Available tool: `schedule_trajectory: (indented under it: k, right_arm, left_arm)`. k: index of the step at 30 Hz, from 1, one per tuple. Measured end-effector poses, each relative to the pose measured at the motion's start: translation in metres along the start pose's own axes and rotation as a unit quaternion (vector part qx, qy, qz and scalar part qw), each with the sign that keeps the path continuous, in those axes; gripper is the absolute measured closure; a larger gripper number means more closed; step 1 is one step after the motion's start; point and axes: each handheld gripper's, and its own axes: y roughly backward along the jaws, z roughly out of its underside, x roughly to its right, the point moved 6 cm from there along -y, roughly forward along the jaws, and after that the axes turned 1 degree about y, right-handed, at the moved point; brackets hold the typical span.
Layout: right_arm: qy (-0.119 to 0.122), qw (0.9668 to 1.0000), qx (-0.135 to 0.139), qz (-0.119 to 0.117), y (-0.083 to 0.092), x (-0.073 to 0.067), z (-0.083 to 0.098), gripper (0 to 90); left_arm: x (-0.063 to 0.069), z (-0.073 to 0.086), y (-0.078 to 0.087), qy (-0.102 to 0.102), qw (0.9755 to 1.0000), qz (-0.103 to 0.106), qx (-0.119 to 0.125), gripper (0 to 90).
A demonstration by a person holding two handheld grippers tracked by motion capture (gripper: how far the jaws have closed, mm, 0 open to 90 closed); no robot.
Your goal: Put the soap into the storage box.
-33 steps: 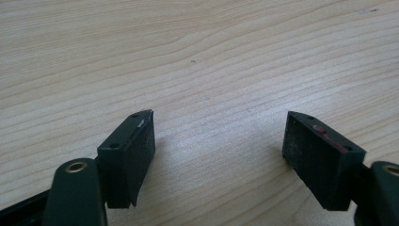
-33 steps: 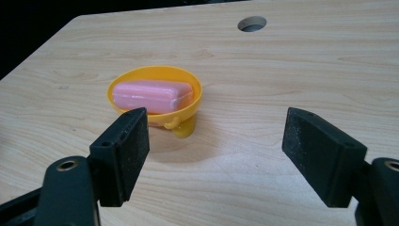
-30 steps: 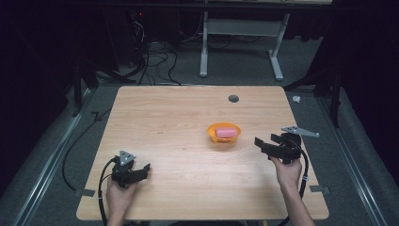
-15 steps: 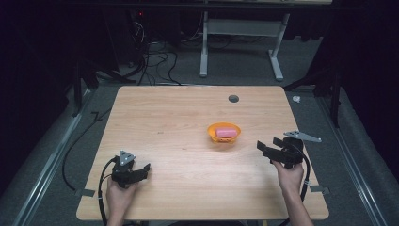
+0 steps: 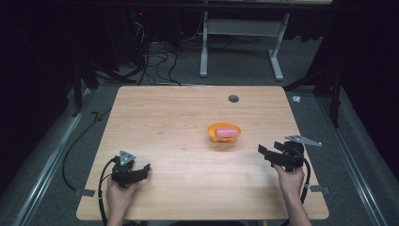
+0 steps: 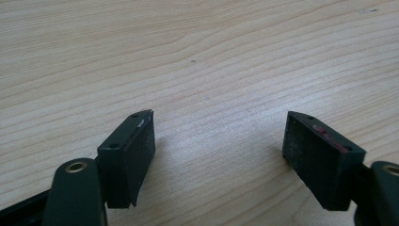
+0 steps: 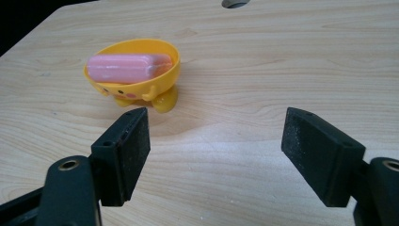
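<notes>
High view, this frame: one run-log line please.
left gripper: open, empty | right gripper: open, empty | pink block: in yellow bowl | table: wood

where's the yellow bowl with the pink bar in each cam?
High view: small yellow plastic footed bowl holding a pink bar, right of table centre, ahead-left of the right gripper.
Left gripper view: not in it.
Right gripper view: upper left, beyond the left jaw.
Shared landmark: round table hole.
</notes>
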Motion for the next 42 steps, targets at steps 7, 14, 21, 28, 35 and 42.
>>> schedule_trajectory:
  k: [7,14,21,28,35,42]
  right_arm:
    - [-0.006,1.0000,-0.003,0.005,-0.002,0.004,0.008,25.4]
    - [-0.013,0.9999,-0.005,0.007,-0.003,0.008,0.015,25.7]
    - [-0.012,0.9998,-0.012,0.009,-0.008,0.010,0.022,25.8]
    - [-0.008,0.9996,-0.021,0.016,-0.013,0.011,0.028,26.1]
    - [-0.001,0.9991,-0.032,0.027,-0.017,0.012,0.035,26.7]
    - [0.013,0.9981,-0.041,0.043,-0.022,0.014,0.041,26.8]
  left_arm:
    - [0.000,0.000,0.000,0.000,1.0000,0.000,0.000,26.2]
    - [0.000,0.000,0.000,0.000,1.0000,0.000,0.000,26.2]
    - [0.000,0.000,0.000,0.000,1.0000,0.000,0.000,26.2]
    - [0.000,0.000,0.000,0.000,1.0000,0.000,0.000,26.2]
    - [0.000,0.000,0.000,0.000,1.0000,0.000,0.000,26.2]
    - [0.000,0.000,0.000,0.000,1.0000,0.000,0.000,26.2]
